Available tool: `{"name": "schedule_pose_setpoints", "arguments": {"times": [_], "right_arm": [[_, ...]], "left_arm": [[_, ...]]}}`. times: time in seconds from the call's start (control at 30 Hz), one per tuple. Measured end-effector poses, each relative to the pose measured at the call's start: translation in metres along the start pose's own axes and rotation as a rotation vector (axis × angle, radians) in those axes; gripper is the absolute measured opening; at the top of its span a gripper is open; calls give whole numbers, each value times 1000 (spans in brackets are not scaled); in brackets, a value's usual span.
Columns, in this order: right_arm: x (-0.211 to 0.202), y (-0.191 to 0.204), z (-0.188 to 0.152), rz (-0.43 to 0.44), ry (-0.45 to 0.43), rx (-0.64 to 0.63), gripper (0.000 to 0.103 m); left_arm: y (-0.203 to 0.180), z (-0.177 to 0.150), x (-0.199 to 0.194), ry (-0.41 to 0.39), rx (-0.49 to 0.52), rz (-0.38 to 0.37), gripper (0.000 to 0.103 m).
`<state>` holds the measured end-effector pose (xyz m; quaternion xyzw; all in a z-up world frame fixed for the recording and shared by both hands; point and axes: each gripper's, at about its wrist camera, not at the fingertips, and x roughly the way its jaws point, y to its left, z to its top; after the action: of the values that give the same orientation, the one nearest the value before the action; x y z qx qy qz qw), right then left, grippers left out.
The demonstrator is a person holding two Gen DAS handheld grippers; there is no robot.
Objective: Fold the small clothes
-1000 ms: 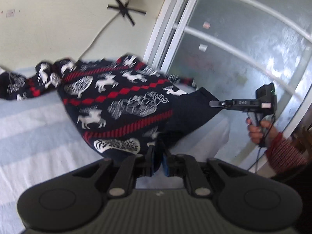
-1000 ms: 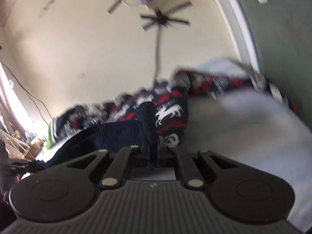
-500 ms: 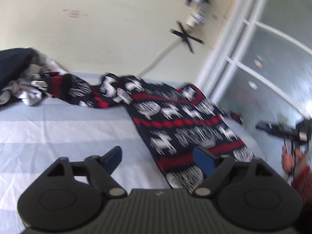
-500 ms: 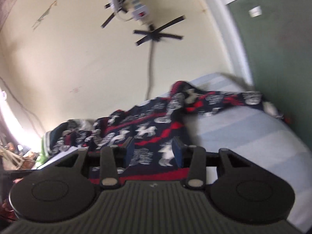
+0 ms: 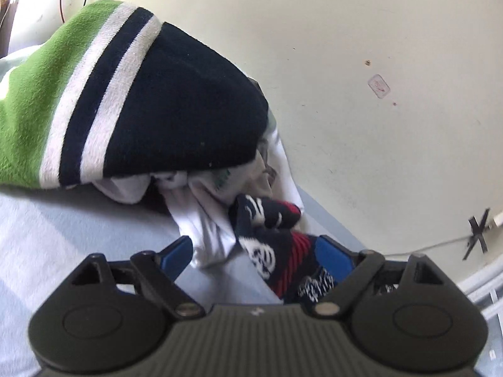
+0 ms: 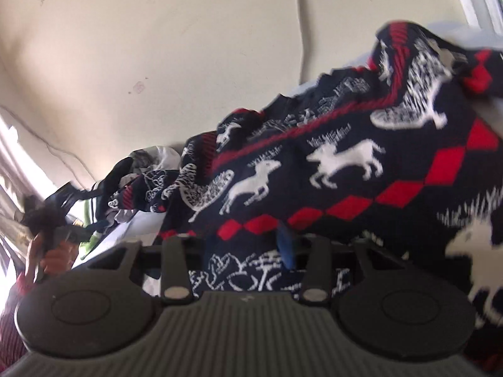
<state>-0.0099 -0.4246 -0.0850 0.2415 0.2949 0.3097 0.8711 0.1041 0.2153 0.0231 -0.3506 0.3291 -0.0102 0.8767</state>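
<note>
Cream wall (image 5: pixel 361 47) fills the background of both views. Pale blue sheet (image 5: pixel 63 235) covers the bed, largely hidden in the right view by the sweater (image 6: pixel 345 163), a navy knit with white deer and red diamonds, which now lies spread close under that camera where a second ago it hung pinched between both grippers. Its edges run out of frame and blur. In the left view a green, white and navy garment (image 5: pixel 125 103) newly looms, cut off at the left, over crumpled white cloth (image 5: pixel 207 220). A sweater sleeve lies between the parted blue pads of the left gripper (image 5: pixel 254 256), untouched; its jaws are closing slightly. The right gripper (image 6: pixel 248 248) is opening, its left pad hidden behind knit, the fabric loose between the fingers.
</note>
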Motion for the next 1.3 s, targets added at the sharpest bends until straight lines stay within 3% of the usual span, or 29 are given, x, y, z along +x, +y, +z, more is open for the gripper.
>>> {"name": "schedule_pose_setpoints", "arguments": {"times": [0.03, 0.1, 0.13, 0.17, 0.23, 0.3, 0.4, 0.47, 0.6, 0.77, 0.83, 0.9, 0.97, 1.0, 1.07, 1.3], "right_arm": [[-1, -4, -1, 3, 3, 24, 55], [-4, -8, -1, 18, -1, 49, 55], [-5, -10, -1, 23, -4, 59, 55], [-6, -10, -1, 25, -7, 64, 55], [-5, -6, -4, 21, -16, 76, 55], [-6, -5, -5, 25, -21, 85, 55], [-5, -2, -7, 40, -25, 104, 55], [-6, -4, -7, 57, -22, 114, 55], [-7, -5, -8, 94, -23, 138, 55], [-14, -12, -10, 140, -60, 217, 55], [-16, -17, -11, 163, -70, 249, 55], [-18, -19, -11, 173, -76, 264, 55], [-19, -19, -11, 171, -79, 264, 55], [-20, -18, -11, 170, -81, 264, 55], [-22, -19, -12, 176, -85, 268, 55], [-32, -28, -8, 187, -82, 307, 55]], "left_arm": [[-1, 5, 9, 5, -4, 0, 80], [-9, 9, 25, 50, 11, -24, 30], [-14, 8, 32, 82, 21, -26, 20], [-20, 6, 33, 94, 33, -26, 15], [-32, 1, 13, 28, 67, -51, 15], [-34, 2, -22, -103, 45, -95, 14], [-26, 3, -82, -376, -75, -184, 10], [-40, 8, -95, -424, -51, -197, 8], [-108, 8, -76, -348, 127, -227, 8], [-219, -36, -21, -141, 324, -400, 8], [-266, -67, 0, -12, 425, -474, 18], [-301, -100, 11, 89, 534, -521, 57], [-320, -118, 12, 66, 634, -488, 56], [-321, -124, 6, 34, 667, -466, 56], [-309, -117, 3, 2, 640, -449, 56], [-206, -62, 29, 8, 383, -204, 60]]}}
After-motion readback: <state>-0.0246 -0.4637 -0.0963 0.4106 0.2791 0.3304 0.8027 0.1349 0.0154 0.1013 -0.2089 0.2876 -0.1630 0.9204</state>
